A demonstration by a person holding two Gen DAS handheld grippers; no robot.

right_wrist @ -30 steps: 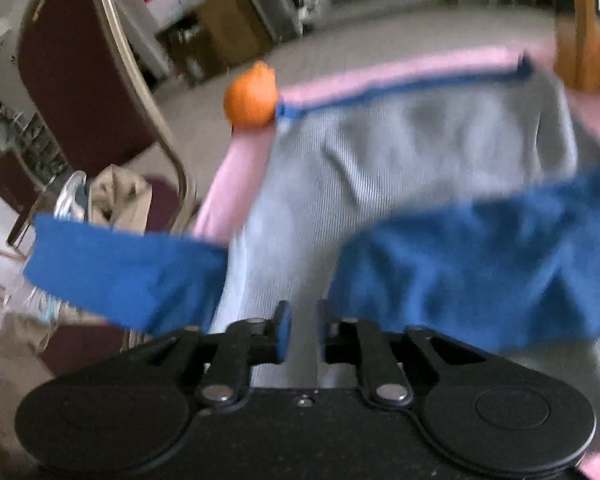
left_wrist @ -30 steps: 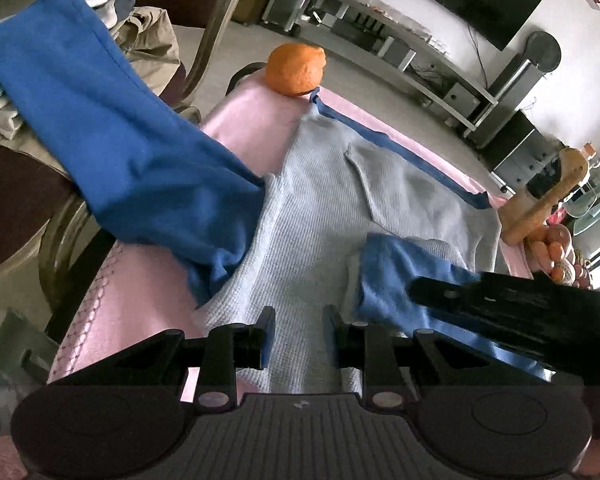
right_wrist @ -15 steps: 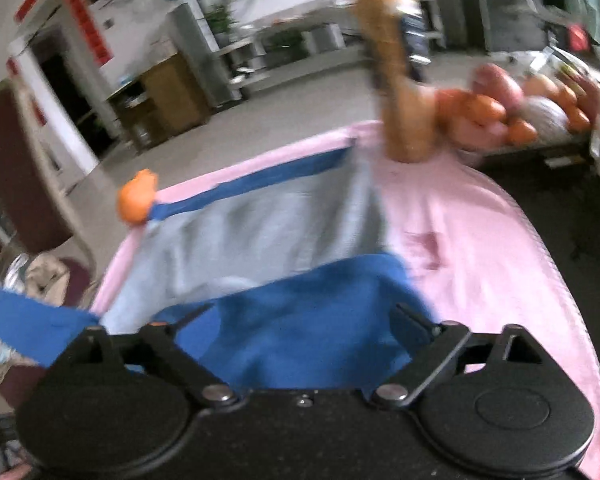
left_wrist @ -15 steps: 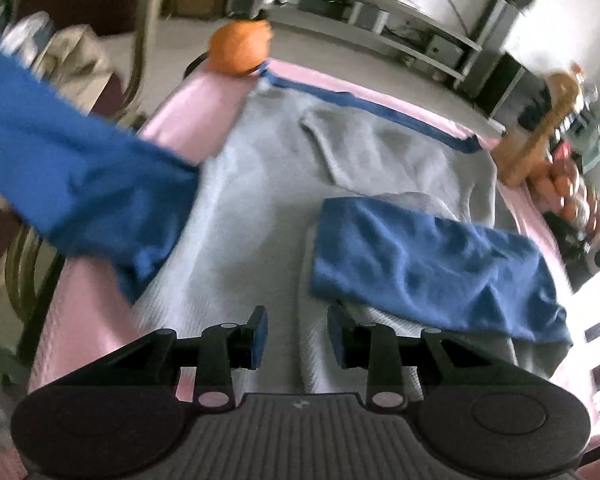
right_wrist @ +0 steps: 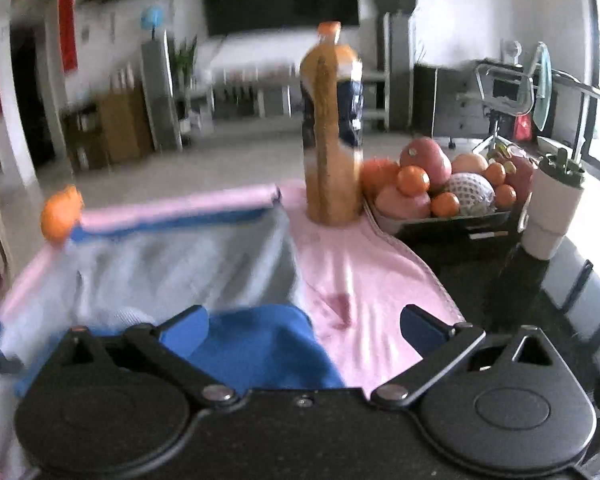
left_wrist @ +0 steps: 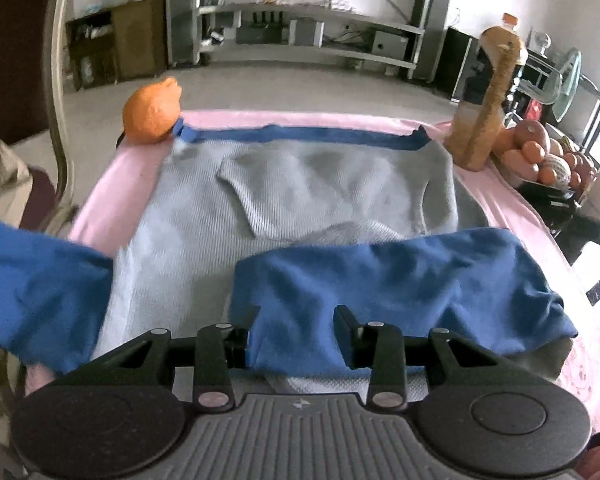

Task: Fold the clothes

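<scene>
A pink cloth [left_wrist: 112, 184] is covering the counter, smooth with a stitched edge, and nearly filling it is a grey ribbed-knit sweater [left_wrist: 204, 216] lying flat, its blue hem band [left_wrist: 300, 134] stretching along the far edge. The right blue sleeve [left_wrist: 400, 280] is lying folded across the grey body, soft and rumpled, directly in front of the left gripper [left_wrist: 296, 330], whose fingers are standing apart just above the sleeve's near edge without pinching it. The other blue sleeve [left_wrist: 40, 292] is hanging off the left side of the counter, outside those fingers. In the right wrist view the right gripper [right_wrist: 304, 326] is holding its fingers spread wide, with the folded sleeve's end [right_wrist: 256, 344] lying between and below them, next to bare pink cloth. A tall plastic bottle [right_wrist: 332, 128] of orange-brown liquid is standing upright at the far right corner, beside a tray of round fruit [right_wrist: 440, 188]. A dimpled orange [left_wrist: 153, 111] is sitting at the far left corner, touching the hem band.
</scene>
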